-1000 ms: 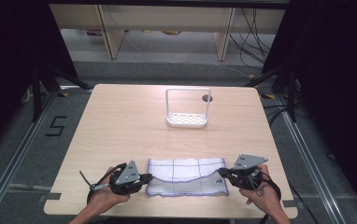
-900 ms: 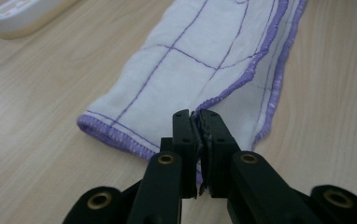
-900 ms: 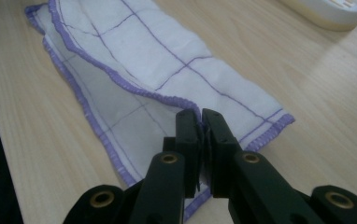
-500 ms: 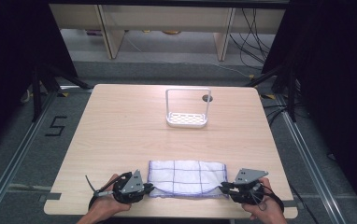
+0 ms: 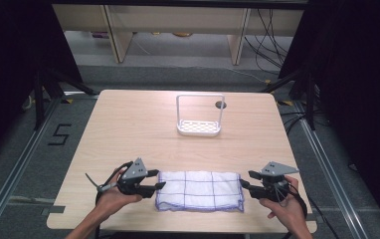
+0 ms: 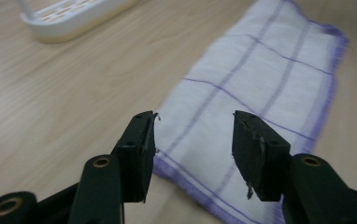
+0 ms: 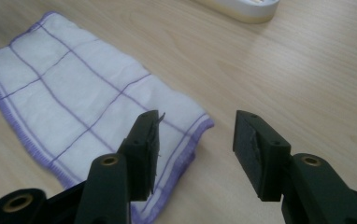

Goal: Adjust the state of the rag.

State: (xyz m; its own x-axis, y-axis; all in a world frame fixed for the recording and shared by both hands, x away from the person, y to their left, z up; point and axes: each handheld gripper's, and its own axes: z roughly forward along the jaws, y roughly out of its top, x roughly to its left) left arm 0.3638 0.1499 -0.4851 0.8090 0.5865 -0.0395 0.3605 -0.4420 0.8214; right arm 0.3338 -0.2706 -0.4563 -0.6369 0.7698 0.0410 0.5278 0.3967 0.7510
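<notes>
- Wood-grain table (image 5: 128, 129), pale and rectangular, with a small dark round hole (image 5: 221, 105) near its far edge.
- Grey floor around the table, with a marking shaped like a 5 (image 5: 58, 134) to the table's left and metal rails running along both of its sides.
- Beyond the table's far edge stand pale shelf legs (image 5: 113, 35) and loose black cables (image 5: 262, 35); dark curtains close off both sides.
- White perforated rack (image 5: 199, 116) with an upright frame stands on the table just in front of the hole, well apart from the cloth.
- Cloth (image 5: 199, 190), white with a purple grid and purple hem, lies flat near the table's near edge, folded into a long rectangle.
- Its long axis runs left to right, parallel to the table's near edge; the short ends point at the 2 grippers.
- Left gripper (image 5: 157, 179) sits at the cloth's left end; its jaws have just been opening and stand apart above the hem, pressing on nothing.
- Right gripper (image 5: 246, 180) sits at the cloth's right end; its jaws have likewise just been opening and stand apart over the corner, not clamping it.
</notes>
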